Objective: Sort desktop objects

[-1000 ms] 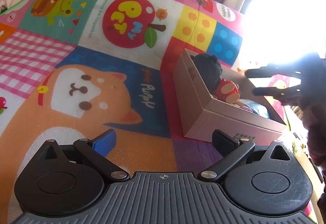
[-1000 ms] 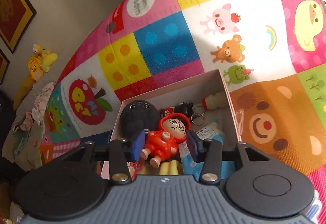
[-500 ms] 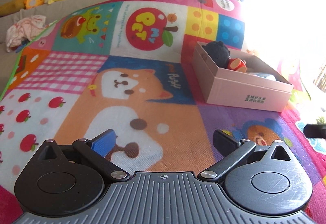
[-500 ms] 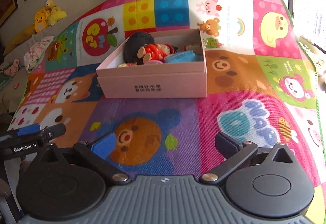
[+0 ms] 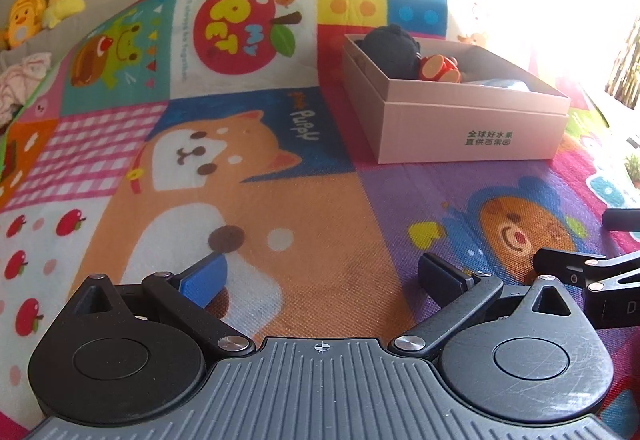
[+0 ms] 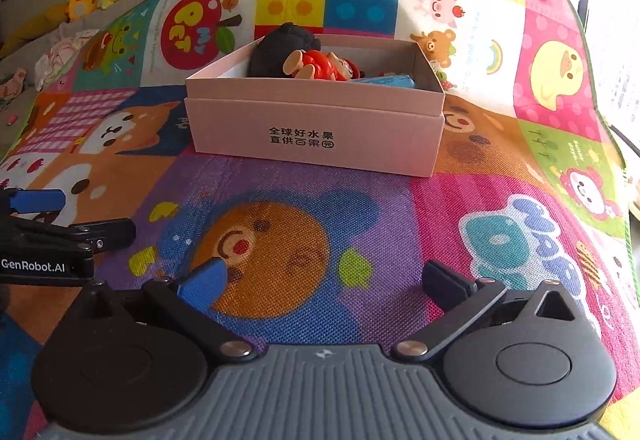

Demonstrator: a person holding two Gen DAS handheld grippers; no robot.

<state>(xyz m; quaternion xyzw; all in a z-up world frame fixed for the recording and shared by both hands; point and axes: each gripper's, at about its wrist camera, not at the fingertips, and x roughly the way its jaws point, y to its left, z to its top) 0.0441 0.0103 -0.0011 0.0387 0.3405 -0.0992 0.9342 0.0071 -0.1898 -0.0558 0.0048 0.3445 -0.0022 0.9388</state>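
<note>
On the colourful cartoon-patterned play mat [image 6: 400, 224], the left gripper [image 5: 320, 276] hovered with jaws wide apart and empty. The right gripper [image 6: 324, 280] did likewise. Toward the mat's far edge, the pink cardboard box [image 6: 316, 128] held a black plush toy [image 6: 280, 48] and a red doll figurine [image 6: 324, 66]. The doll lay high, so a nudge might spill it.

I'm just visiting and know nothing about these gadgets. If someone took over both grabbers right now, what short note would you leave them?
Left gripper: open, empty, above the play mat.
Right gripper: open, empty, above the mat, facing the pink box.
Things: the red figurine, black plush and a blue packet lie in the box.
Done: those are sorted into the box.
Left: no loose items show on the visible mat; look around for stragglers.
</note>
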